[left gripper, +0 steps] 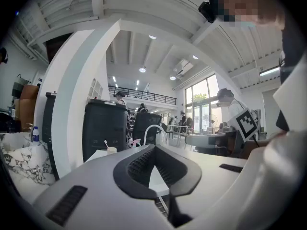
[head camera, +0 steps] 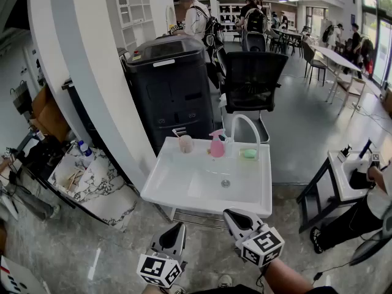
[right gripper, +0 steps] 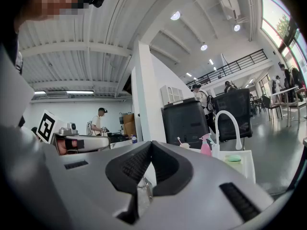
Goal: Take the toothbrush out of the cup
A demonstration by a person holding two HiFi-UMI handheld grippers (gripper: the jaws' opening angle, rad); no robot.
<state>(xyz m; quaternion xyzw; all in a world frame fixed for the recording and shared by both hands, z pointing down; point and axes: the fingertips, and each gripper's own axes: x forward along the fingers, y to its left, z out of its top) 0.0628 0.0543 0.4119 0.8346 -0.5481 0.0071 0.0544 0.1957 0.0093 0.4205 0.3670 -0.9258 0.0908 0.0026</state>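
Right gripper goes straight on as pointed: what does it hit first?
Probably the front wall of the sink, just ahead of the right gripper, jaws shut; the chrome rail beneath is close. Height is hard to judge.

I see a white sink (head camera: 184,192) with a pink spray bottle (head camera: 217,144) standing on its back edge, just beside the base of a white arched faucet (head camera: 245,122). Near the back right corner lies something green (head camera: 248,154), probably soap. Behind the sink stand a black cabinet (head camera: 171,90) and a black office chair (head camera: 254,81).
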